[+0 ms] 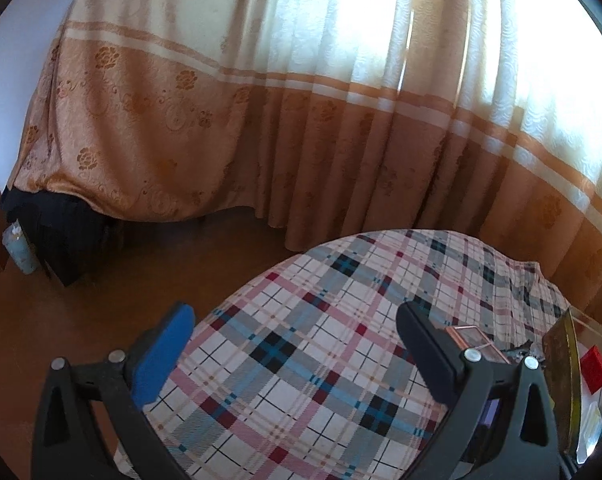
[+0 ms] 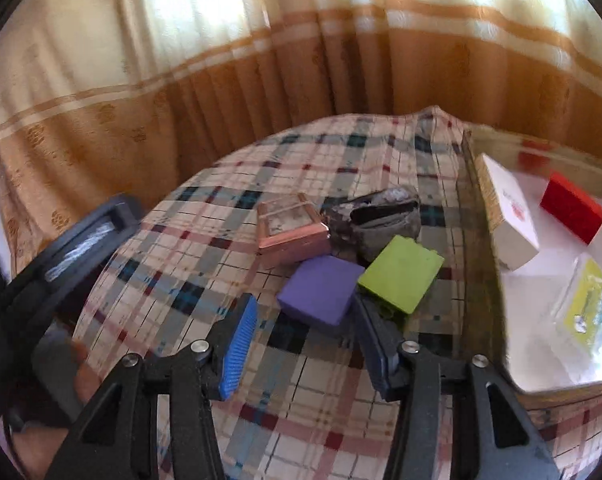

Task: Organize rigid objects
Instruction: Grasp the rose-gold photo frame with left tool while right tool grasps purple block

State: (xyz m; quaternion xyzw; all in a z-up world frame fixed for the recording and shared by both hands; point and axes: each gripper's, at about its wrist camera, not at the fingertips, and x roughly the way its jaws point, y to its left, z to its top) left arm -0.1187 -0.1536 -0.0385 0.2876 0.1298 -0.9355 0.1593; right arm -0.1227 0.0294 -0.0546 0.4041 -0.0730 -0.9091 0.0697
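Note:
In the right wrist view a purple box, a green box, a pink framed box and a grey pouch lie together on the plaid cloth. My right gripper is open and empty, just short of the purple box. A tray at the right holds a white box, a red box and a clear packet. My left gripper is open and empty over the plaid cloth. The pink box and red box show at its right.
Orange and cream curtains hang behind the bed. The left gripper's body and the hand holding it show at the left of the right wrist view. The wooden floor and a pale bottle lie to the left.

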